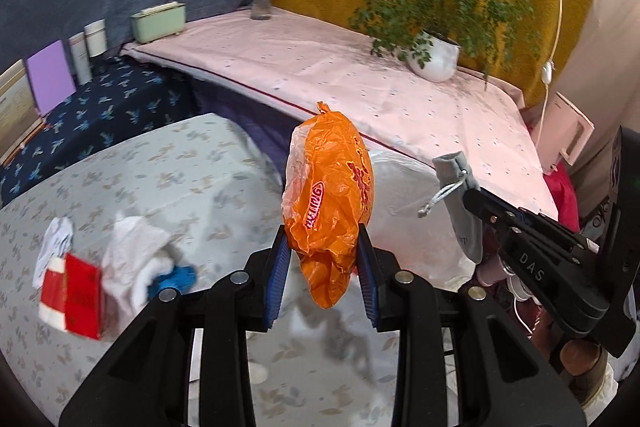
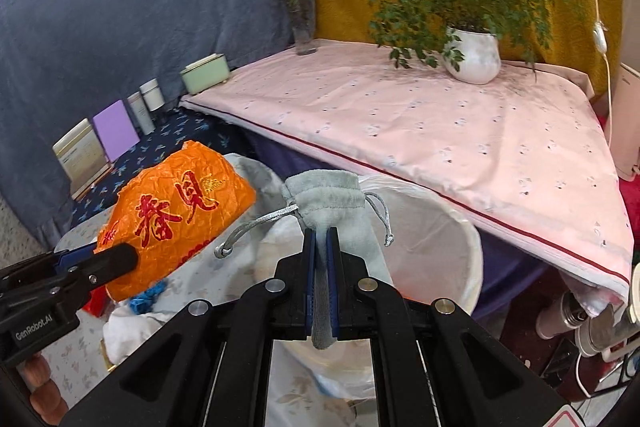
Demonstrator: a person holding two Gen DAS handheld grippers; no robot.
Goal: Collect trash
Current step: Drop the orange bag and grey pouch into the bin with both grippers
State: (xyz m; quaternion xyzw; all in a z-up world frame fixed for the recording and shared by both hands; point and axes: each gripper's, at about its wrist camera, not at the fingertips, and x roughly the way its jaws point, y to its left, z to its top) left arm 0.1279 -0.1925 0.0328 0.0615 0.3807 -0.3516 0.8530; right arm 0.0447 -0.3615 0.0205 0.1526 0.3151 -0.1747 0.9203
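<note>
left gripper [image 1: 323, 267]: fingers pinched narrow on orange plastic bag [image 1: 330, 195], bag crumpled and held in the air, upper part standing above the fingers, tail hanging below
right gripper [image 2: 321, 287]: fingers nearly together on grey drawstring pouch [image 2: 324, 197], pouch mouth up, cords dangling both sides
bin [image 2: 464, 247]: white, lined with a thin plastic liner, open top, sits just under and ahead of the right gripper; orange bag is beside its left rim, not over the opening yet as far as I can tell
table [image 1: 120, 167]: leaf-print cloth, more trash left on it: red carton [image 1: 82, 295], white tissue wad [image 1: 136, 247], blue scrap [image 1: 176, 277]
step: carry-to-bin, both items lifted, neither released
next move: judge the pouch is near enough to drop; spread right fingers over the opening, then bring the orange bag right, over the rim, and let go
watch: light bag may cling to the pads or drift outside the rim
after: go back for the carton and tissue
</note>
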